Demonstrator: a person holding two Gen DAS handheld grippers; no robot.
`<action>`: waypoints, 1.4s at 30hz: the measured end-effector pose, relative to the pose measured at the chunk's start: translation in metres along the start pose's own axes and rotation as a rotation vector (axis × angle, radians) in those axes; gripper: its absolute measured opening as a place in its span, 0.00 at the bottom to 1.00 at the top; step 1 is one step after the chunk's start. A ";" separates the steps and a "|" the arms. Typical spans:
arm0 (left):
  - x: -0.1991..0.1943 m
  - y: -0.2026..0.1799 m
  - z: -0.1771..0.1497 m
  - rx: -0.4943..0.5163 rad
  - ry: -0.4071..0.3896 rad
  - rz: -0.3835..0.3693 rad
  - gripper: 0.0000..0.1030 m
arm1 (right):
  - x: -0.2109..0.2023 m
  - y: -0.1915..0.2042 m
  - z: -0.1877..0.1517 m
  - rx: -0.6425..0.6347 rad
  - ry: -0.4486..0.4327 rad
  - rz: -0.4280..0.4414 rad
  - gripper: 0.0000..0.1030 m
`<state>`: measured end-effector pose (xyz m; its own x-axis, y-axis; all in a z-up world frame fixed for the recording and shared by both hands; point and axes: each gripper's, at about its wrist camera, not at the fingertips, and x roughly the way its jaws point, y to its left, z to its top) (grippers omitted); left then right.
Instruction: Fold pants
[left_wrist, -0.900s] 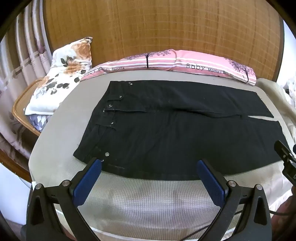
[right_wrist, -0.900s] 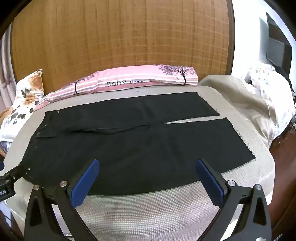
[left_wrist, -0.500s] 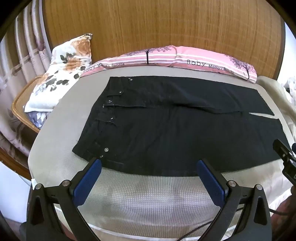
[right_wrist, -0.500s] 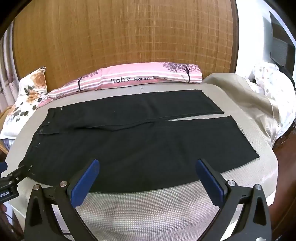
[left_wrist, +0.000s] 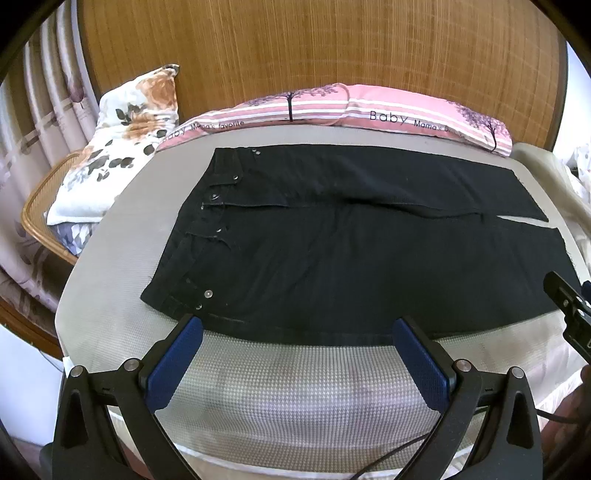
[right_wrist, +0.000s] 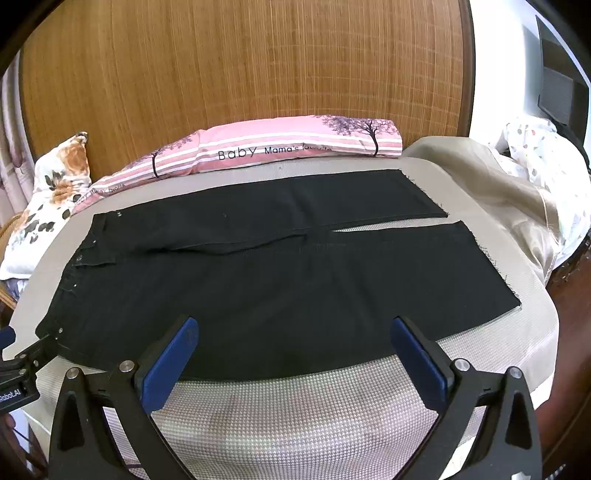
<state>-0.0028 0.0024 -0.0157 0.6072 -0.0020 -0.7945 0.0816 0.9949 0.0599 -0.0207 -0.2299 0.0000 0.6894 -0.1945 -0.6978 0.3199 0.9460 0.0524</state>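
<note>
Pants (left_wrist: 369, 251), black, lie spread flat across the middle of the bed (left_wrist: 288, 398), waistband toward the left of both views and the two legs running to the right, with a thin wedge of bedding showing between the leg ends. Their near edge runs just beyond the fingertips of both grippers, leaving a bare strip of waffle-textured cover along the bottom of each frame. More bare cover borders the waistband on the left and the frayed hems (right_wrist: 491, 258) on the right. Behind the far leg, a pink striped pillow (left_wrist: 388, 110) lies against the woven headboard (right_wrist: 240, 66), close to the cloth. The left gripper (left_wrist: 297, 334) and right gripper (right_wrist: 295, 334) both stand wide apart with nothing between the blue pads (right_wrist: 168, 365), hovering over the near strip. In the left view the right gripper's tip is cut off at the right edge. A floral pillow (left_wrist: 118, 147) and a crumpled beige blanket (right_wrist: 491, 184) flank the bed, partly out of frame.
</note>
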 end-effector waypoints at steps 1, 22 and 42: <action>0.000 -0.001 0.000 0.001 0.000 0.000 0.99 | 0.000 0.000 0.000 -0.001 0.001 0.001 1.00; 0.003 -0.003 -0.001 0.012 0.012 -0.014 0.99 | 0.000 0.001 0.001 0.001 0.003 -0.001 1.00; 0.003 -0.004 0.000 0.013 0.012 -0.014 0.99 | -0.001 0.001 0.003 0.001 0.004 -0.002 1.00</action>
<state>-0.0009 -0.0013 -0.0180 0.5961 -0.0146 -0.8028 0.1000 0.9934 0.0563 -0.0190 -0.2299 0.0026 0.6859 -0.1952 -0.7010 0.3216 0.9455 0.0514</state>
